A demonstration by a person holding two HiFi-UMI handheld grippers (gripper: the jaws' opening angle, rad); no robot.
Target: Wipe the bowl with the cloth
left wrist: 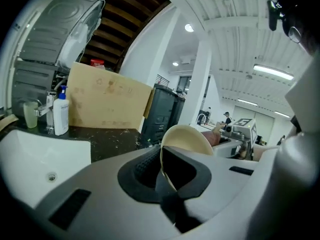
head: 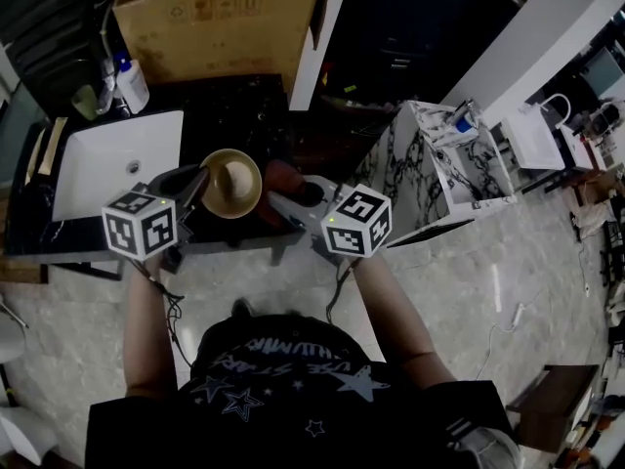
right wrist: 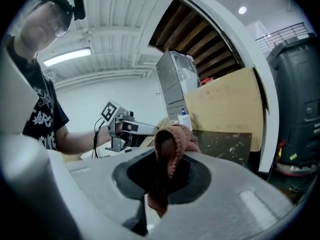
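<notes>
Left hand-held gripper point(left wrist: 164, 173) has its jaws narrow, clamped on the rim of a tan bowl point(head: 231, 182); one jaw is inside the bowl, the other outside. The bowl is held up off the dark desk point(head: 249, 115), just right of the white sink point(head: 98, 179), tilted so its inside faces up toward the head view. In the left gripper view the bowl stands nearly edge-on. Right hand-held gripper point(right wrist: 160, 176) has its jaws closed on a reddish-brown cloth point(right wrist: 173, 140); the cloth is bunched, with a fold sticking up past the jaw tips and a tail hanging below. In the head view the cloth sits just beside the bowl's right edge; I can't tell if it touches. Both grippers point toward each other over the desk's front edge, marker cubes toward the person. A cardboard box point(head: 220, 27) stands at the back of the desk, and a white bottle with a blue top point(head: 132, 84) is near the sink's back corner, with a pale green cup point(head: 86, 101) beside it.
</notes>
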